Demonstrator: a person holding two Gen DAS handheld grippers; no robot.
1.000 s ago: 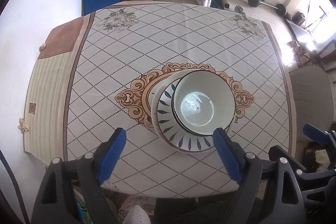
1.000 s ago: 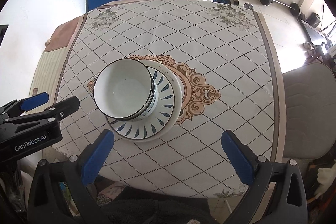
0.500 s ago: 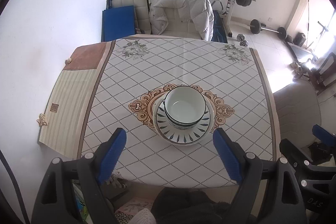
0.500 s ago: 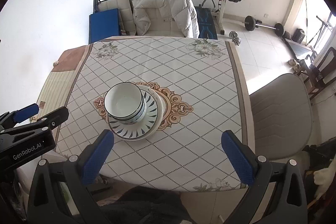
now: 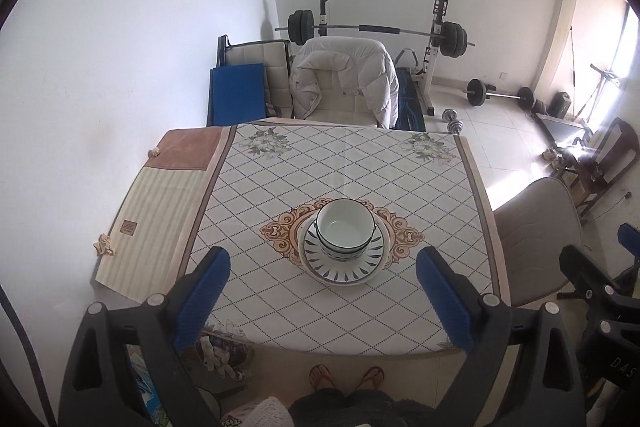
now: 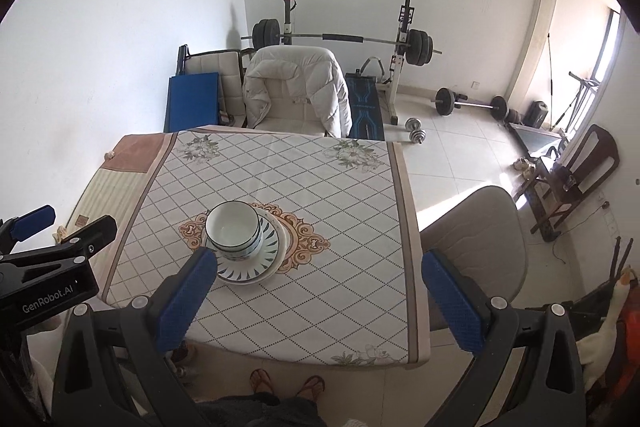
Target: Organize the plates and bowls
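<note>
The bowls (image 5: pixel 346 235) sit nested, mouths up, on the stacked plates (image 5: pixel 344 265) at the middle of the bench (image 5: pixel 360 163), a tidy pile that suggests the sorting is done. Being round, the stack has no long axis except its upright one. The left gripper (image 5: pixel 322 291) and right gripper (image 6: pixel 320 291) hang wide and empty, well above the near edge.
</note>
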